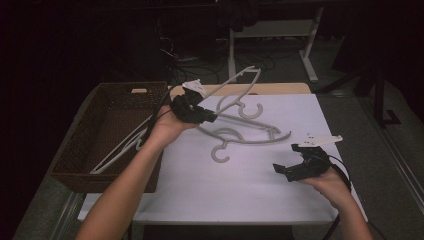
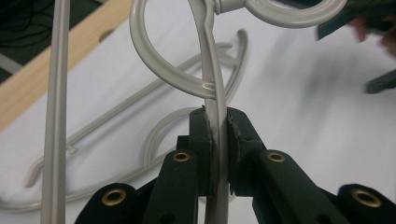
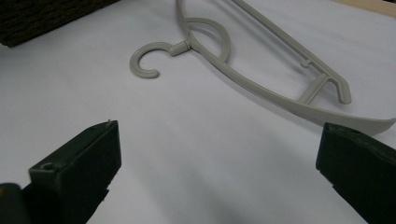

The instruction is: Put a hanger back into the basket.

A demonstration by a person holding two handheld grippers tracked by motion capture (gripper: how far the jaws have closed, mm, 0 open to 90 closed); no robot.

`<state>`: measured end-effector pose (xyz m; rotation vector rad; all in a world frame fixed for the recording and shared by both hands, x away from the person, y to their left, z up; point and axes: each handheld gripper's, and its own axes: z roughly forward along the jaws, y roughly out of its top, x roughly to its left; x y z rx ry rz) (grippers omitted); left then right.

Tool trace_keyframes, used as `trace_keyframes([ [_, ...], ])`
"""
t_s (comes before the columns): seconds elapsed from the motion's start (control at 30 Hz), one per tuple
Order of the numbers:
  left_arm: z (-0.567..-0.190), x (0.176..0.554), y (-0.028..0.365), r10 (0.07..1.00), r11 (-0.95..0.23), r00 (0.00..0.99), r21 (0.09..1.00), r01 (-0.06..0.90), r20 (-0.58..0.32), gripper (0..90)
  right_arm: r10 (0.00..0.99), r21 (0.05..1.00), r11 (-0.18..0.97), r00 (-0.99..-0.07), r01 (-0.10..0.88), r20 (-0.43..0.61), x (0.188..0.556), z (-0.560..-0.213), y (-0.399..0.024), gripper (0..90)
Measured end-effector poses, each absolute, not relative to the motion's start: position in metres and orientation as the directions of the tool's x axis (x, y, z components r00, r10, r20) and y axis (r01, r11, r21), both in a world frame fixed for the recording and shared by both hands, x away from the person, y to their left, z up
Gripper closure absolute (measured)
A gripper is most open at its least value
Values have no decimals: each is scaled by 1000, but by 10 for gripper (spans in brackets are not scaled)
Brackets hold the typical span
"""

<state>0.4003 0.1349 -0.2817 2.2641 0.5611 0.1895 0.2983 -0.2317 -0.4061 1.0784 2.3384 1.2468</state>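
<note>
A grey plastic hanger (image 1: 239,80) hangs tilted above the white table (image 1: 225,195). My left gripper (image 1: 211,118) is shut on it. In the left gripper view the jaws (image 2: 217,116) pinch the thin arm of that hanger (image 2: 211,65) just below its curved loop. A second grey hanger (image 1: 250,137) lies flat on the table beneath it, hook (image 1: 219,153) toward me. My right gripper (image 1: 285,158) rests low at the right, jaws wide open and nothing between them (image 3: 215,154). Ahead of it lies the flat hanger (image 3: 280,95).
A dark wicker basket (image 1: 107,95) stands at the table's left, with a pale hanger (image 1: 122,147) leaning in it. A wooden strip (image 1: 280,88) runs along the table's far edge. Behind the table are desk legs and cables on the floor.
</note>
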Motion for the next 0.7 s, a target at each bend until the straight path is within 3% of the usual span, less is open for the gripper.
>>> trace_keyframes([
  [0.23, -260, 386, 188, 454, -586, 890, 740, 329, -37, 825, 724, 800, 353, -683, 485, 95, 299, -406, -230, 0],
  [0.7, -263, 366, 310, 550, -524, 832, 748, 408, -68, 825, 729, 794, 356, -678, 492, 94, 300, -407, -230, 0],
])
